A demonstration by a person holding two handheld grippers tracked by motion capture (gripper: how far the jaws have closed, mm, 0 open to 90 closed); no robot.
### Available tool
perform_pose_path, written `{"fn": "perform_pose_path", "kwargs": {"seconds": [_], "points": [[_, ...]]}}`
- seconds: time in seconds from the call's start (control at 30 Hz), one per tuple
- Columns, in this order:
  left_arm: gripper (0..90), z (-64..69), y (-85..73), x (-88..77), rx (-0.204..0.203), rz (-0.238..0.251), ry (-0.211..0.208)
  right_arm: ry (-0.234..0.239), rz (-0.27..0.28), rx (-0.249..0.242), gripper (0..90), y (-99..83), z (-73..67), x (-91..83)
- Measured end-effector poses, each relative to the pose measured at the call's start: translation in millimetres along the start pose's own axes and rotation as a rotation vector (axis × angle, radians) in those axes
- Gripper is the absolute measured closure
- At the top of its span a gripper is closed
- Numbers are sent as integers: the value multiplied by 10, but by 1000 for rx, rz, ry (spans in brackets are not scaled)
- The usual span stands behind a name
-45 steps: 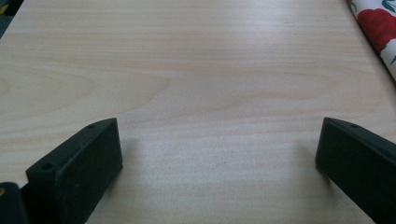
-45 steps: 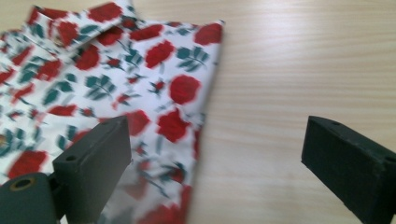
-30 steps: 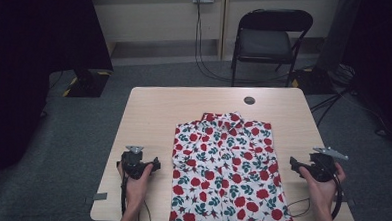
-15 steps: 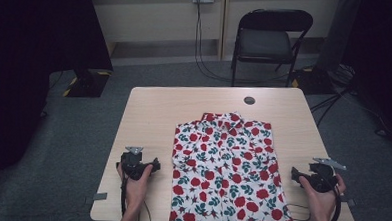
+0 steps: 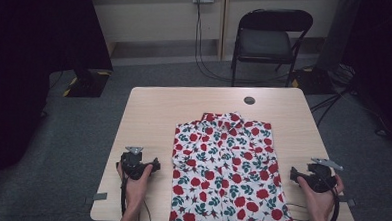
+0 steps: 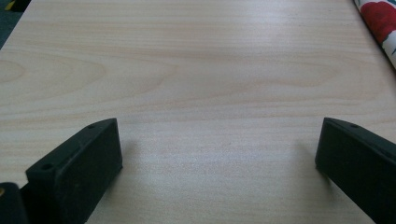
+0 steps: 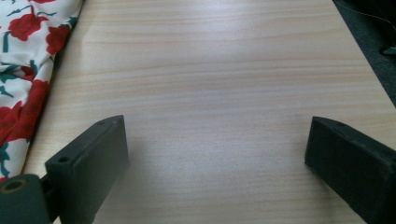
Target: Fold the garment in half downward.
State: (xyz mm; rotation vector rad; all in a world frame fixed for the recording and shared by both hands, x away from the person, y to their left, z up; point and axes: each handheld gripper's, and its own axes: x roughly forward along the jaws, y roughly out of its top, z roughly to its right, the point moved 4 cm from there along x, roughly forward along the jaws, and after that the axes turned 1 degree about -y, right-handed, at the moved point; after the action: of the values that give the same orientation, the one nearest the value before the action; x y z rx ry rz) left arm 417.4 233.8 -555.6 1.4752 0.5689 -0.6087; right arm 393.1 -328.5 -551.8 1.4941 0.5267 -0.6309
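Observation:
A white shirt [image 5: 226, 172] printed with red roses and green leaves lies flat on the wooden table [image 5: 154, 113], collar toward the far side, hem at the near edge. My left gripper [image 5: 137, 164] rests on the table left of the shirt, open, with bare wood between its jaws [image 6: 217, 149]. The shirt's edge [image 6: 380, 21] shows at the top right of the left gripper view. My right gripper [image 5: 316, 177] sits on the table right of the shirt, open over bare wood [image 7: 217, 149]. The shirt's side [image 7: 28, 56] lies at the left of the right gripper view.
A small dark round disc [image 5: 249, 100] sits in the tabletop near the far edge. A black folding chair [image 5: 267, 41] stands beyond the table, with cables [image 5: 206, 56] on the grey carpet. The table's right edge [image 7: 364, 60] runs close to my right gripper.
My right gripper has drawn back toward the near right corner of the table and come down. The left gripper and the shirt have stayed put.

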Motion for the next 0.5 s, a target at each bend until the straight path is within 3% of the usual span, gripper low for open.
{"fn": "perform_pose_path", "kwargs": {"seconds": [0.1, 0.2, 0.3, 0.37, 0.5], "points": [[2, -23, 12, 7, 2, 4, -11, 21, 10, 4, 71, 40, 12, -10], [41, -3, 91, -17, 18, -1, -81, 47, 22, -1, 68, 109, 19, -26], [44, 61, 210, -64, 84, 17, -54, 69, 40, -15, 85, 184, 7, -18], [44, 88, 277, -97, 80, 28, -76, 63, 53, -34, 125, 220, -9, -32], [44, 140, 434, -177, 86, 41, -97, 116, 80, -44, 117, 337, -57, -77]]}}
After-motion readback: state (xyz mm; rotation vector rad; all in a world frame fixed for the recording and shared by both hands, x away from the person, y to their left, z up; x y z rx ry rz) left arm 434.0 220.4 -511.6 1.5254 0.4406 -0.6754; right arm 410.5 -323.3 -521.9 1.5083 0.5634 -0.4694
